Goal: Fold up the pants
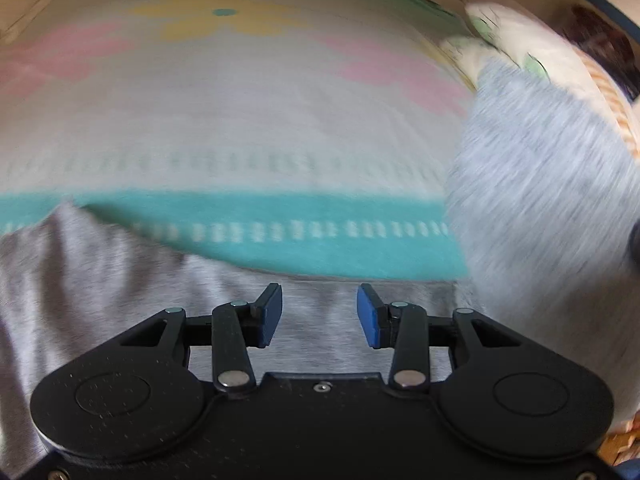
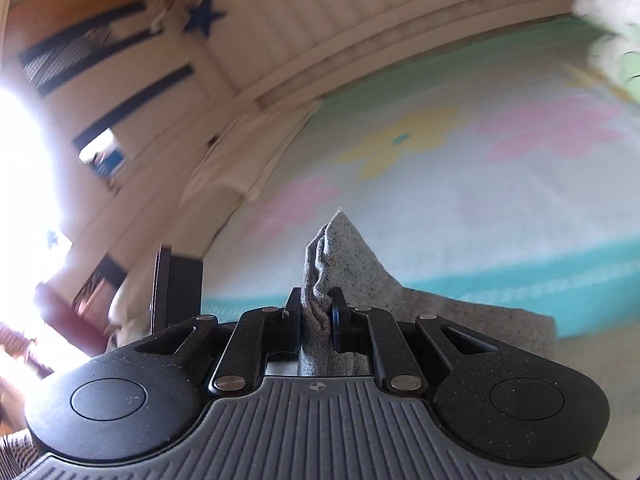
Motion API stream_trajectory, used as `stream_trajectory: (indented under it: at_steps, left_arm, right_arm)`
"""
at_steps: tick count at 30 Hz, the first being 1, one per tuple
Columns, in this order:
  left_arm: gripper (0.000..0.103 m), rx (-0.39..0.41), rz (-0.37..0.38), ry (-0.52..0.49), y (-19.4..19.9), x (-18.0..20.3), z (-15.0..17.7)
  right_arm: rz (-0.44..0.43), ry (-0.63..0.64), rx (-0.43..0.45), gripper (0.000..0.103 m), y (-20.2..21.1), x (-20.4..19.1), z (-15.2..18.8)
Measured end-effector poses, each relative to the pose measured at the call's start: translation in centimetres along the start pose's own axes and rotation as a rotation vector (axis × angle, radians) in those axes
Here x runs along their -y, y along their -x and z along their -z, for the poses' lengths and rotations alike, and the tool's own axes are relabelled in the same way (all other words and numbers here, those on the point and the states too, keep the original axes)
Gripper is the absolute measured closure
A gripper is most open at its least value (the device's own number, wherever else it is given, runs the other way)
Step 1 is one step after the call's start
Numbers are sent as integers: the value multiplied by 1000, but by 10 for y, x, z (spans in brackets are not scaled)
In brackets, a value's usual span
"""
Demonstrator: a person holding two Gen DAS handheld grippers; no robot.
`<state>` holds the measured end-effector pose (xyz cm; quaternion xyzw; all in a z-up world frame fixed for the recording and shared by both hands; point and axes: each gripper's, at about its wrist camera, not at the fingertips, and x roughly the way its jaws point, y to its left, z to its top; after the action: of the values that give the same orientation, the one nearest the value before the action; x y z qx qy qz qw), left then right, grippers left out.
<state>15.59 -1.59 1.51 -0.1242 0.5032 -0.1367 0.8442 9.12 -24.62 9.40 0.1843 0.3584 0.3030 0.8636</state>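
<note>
- Pinching a bunched fold of the grey pants (image 2: 340, 256) between the pads of the right tongs (image 2: 316, 320), cloth peak rising toward 12 o'clock.
- Spread apart on the left tongs (image 1: 319, 314), nothing between the blue pads, grey cloth lying just under.
- Spreading from 7 to 3 o'clock over the flowered bed cover (image 1: 240, 120).
</note>
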Motion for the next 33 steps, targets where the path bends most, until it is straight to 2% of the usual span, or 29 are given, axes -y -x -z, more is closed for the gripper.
stream_trajectory:
  at_steps: [4, 10, 14, 19, 22, 26, 29, 33]
  left_arm:
    - [55, -1, -29, 70, 6, -36, 2]
    - [55, -17, -93, 120, 9, -82, 16]
    - [55, -19, -164, 106, 8, -100, 26]
    - [55, 12, -237, 57, 15, -112, 34]
    - [55, 49, -273, 47, 25, -116, 34]
    - [55, 107, -321, 67, 40, -126, 29]
    - [55, 141, -336, 64, 52, -129, 26]
    - [55, 139, -301, -2, 56, -112, 38]
  right_arm:
    - [-27, 60, -69, 90, -31, -25, 12]
    - [9, 207, -146, 90, -57, -59, 36]
    - [34, 265, -202, 90, -77, -71, 49]
    - [20, 317, -266, 78, -93, -84, 66]
    - [-45, 309, -277, 72, -92, -92, 69]
    - [-86, 271, -228, 71, -79, -91, 60]
    - [-24, 187, -216, 72, -75, -74, 50]
    - [121, 153, -296, 82, -85, -55, 52]
